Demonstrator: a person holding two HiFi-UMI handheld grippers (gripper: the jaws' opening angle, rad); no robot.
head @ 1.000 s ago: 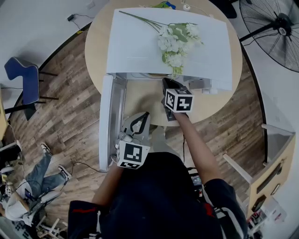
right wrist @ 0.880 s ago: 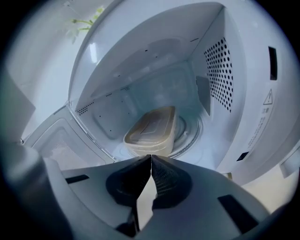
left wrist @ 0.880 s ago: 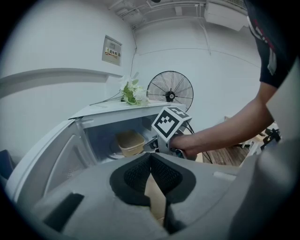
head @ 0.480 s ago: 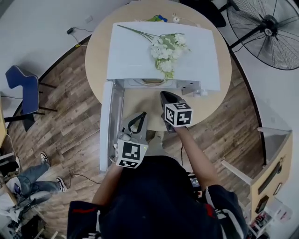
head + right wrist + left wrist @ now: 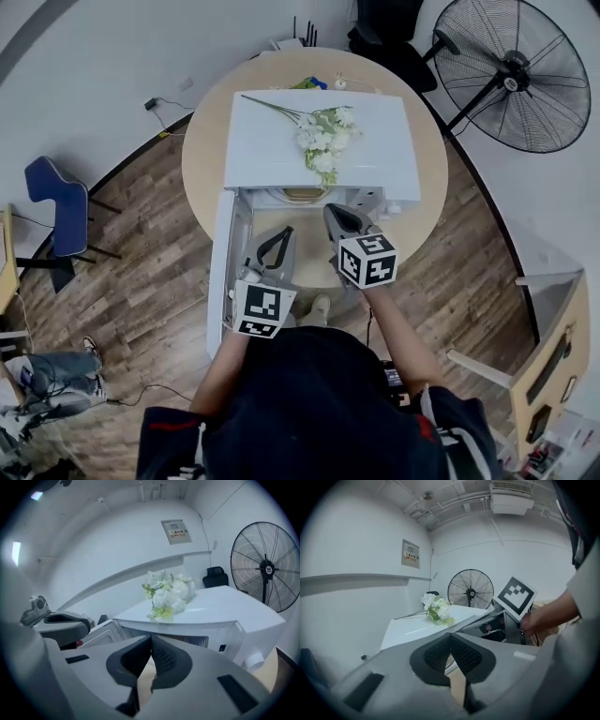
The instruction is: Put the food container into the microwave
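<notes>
A round wooden table (image 5: 204, 141) stood on plank floor (image 5: 141, 262); white wall (image 5: 84, 56) far, blue chair (image 5: 56, 202) left, black fan (image 5: 511, 75) far right.

Microwave (image 5: 281, 141) cavity mostly hidden beneath its own top; wall sign (image 5: 176, 530) print illegibly small.

The microwave (image 5: 281, 141) is a white box standing on the round wooden counter (image 5: 202, 141), its front facing the person. Its door (image 5: 225, 272) hangs wide open, swung out past the counter's edge on the left side of the head view. The food container (image 5: 305, 195) sits inside the cavity. Only a round, tan-rimmed sliver shows under the top's front edge.
</notes>
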